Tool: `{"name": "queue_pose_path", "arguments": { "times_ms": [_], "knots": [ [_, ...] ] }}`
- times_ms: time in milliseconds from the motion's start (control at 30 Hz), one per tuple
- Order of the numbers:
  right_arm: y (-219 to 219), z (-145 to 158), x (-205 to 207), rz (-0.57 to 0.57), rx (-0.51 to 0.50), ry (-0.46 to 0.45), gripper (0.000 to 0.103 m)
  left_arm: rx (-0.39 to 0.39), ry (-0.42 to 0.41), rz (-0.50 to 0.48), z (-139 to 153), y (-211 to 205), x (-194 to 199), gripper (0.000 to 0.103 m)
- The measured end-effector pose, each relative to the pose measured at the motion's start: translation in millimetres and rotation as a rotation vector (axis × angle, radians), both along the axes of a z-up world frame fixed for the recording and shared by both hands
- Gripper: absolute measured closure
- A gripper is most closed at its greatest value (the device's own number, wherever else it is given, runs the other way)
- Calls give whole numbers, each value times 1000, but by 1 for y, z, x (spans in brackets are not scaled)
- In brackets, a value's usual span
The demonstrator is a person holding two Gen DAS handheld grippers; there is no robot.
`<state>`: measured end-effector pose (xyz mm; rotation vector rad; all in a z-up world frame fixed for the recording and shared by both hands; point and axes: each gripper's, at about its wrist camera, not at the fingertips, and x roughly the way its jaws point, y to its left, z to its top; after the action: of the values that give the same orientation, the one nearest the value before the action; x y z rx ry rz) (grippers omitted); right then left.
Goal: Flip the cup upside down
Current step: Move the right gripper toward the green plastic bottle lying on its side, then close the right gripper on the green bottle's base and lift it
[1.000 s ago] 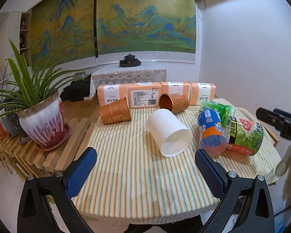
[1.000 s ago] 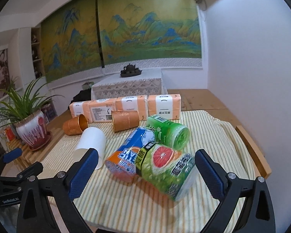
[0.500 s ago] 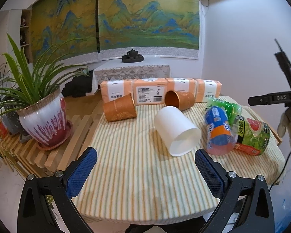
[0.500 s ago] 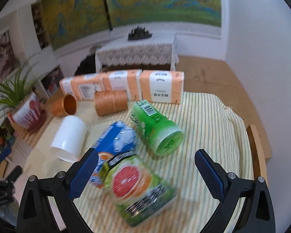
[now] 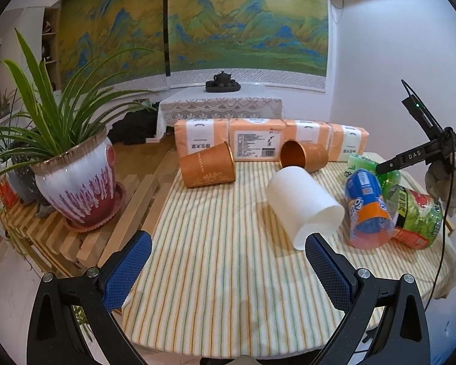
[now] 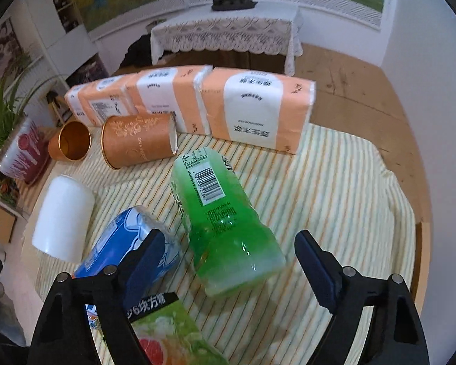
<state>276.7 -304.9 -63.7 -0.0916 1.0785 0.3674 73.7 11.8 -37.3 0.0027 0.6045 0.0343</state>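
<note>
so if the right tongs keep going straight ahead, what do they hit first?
Most likely the translucent green plastic bottle lying on its side between the open right tongs; depth is unclear.

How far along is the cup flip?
Done: nothing; the white paper cup and both orange paper cups lie on their sides on the striped tablecloth. In hand: nothing; the left gripper is open, and the right gripper, also open, sits over the green bottle. Left: grasp and invert.
</note>
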Motion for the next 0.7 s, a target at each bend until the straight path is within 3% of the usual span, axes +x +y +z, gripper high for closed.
{"name": "queue_pose_path", "arguments": {
  "times_ms": [200,367,433,700],
  "knots": [
    [7,-9,9,38,-23,33,22,-6,16,-3,-7,-1,8,1],
    [12,-17,11,54,-52,64,28,-6,17,-11,-9,-3,9,1],
    [15,-20,10,65,-65,74,36,-6,14,-14,-8,-4,8,1],
    [16,-11,3,47,-74,25,38,-5,0,-12,-2,-3,1,1]
  ]
}}
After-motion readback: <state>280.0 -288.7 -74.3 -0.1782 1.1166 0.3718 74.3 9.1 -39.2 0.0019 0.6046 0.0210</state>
